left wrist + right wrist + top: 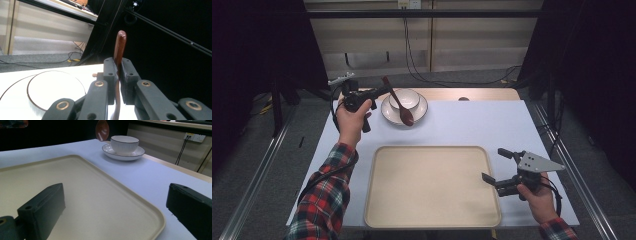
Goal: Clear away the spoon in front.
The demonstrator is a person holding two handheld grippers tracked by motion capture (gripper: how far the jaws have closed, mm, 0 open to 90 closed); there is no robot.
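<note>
A dark brown wooden spoon (399,104) hangs tilted in the air, with my left gripper (383,90) shut on its upper handle. Its scoop (102,130) hovers over the front of a white plate (418,113) that carries a white bowl (407,96) at the table's far side. In the left gripper view the handle (119,46) sticks up between the closed jaws, with the bowl (55,87) below. A large beige tray (432,185) lies at the near middle. My right gripper (494,165) stands open by the tray's right rim (150,212), nothing between its jaws.
The table has a pale blue-white cover (472,122) and a wooden strip (482,94) along its far edge. Cables (422,75) run over the grey floor behind. Dark curtains stand on both sides, and metal rails (257,170) flank the table.
</note>
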